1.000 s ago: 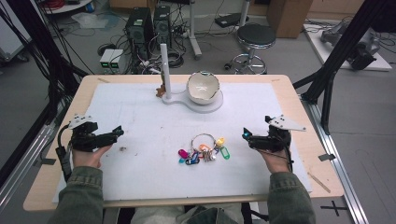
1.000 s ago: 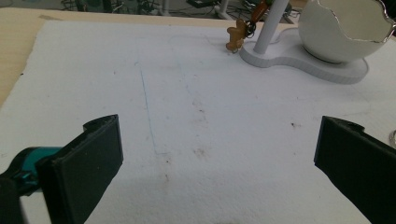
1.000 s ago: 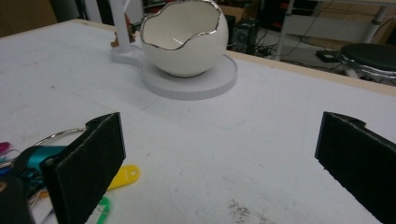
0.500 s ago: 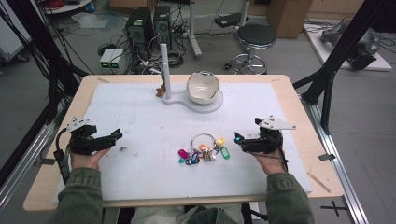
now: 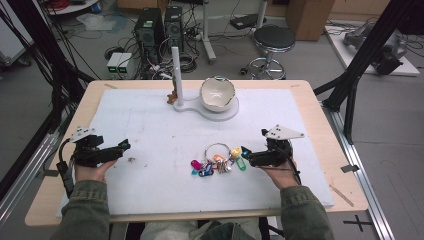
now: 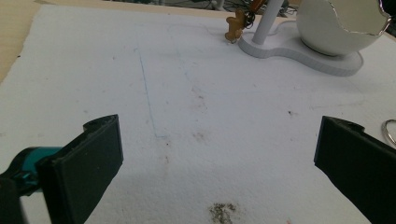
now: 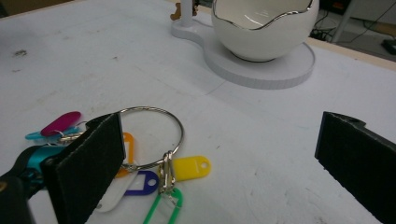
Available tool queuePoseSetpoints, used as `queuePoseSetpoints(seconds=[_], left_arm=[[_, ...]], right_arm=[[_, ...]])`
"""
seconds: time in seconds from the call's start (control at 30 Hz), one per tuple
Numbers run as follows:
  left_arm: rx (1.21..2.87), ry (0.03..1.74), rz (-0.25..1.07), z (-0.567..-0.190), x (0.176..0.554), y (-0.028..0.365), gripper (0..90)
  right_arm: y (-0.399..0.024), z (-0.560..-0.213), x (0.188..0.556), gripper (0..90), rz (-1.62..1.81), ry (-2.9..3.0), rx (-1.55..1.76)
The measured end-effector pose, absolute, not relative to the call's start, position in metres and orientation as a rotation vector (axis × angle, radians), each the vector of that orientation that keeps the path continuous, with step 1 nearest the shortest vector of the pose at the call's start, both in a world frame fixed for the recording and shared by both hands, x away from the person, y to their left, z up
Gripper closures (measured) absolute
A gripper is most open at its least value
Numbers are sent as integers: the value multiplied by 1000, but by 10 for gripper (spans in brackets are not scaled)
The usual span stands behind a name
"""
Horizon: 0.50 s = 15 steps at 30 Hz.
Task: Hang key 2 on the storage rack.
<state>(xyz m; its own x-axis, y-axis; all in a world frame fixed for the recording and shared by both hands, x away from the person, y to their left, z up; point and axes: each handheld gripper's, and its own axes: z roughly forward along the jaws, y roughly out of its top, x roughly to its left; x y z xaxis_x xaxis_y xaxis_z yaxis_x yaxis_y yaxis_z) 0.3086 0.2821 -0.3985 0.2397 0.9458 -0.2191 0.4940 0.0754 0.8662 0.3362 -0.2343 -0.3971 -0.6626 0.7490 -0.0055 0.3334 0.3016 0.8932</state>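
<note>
Lying flat on the worktop [image 5: 150,125], the key ring [image 5: 218,150] is not yet grasped, as the right gripper [image 5: 248,156] waits just beside it with fingers released.

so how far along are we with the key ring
Done: nothing yet; the key ring with its coloured tags lies flat on the white mat. In hand: the right gripper, jaws open, is at the ring's edge without gripping it. The left gripper waits open, apart. Left: probably gripping and lifting the ring, perhaps onto the white stand by the bowl.
</note>
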Motion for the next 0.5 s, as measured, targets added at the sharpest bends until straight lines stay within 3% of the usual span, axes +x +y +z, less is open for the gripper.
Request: queuePoseSetpoints(seconds=[0.5], left_arm=[[1565, 1394, 585, -399, 309, 284, 17]], right_arm=[[-215, -404, 337, 7, 1287, 2240, 933]])
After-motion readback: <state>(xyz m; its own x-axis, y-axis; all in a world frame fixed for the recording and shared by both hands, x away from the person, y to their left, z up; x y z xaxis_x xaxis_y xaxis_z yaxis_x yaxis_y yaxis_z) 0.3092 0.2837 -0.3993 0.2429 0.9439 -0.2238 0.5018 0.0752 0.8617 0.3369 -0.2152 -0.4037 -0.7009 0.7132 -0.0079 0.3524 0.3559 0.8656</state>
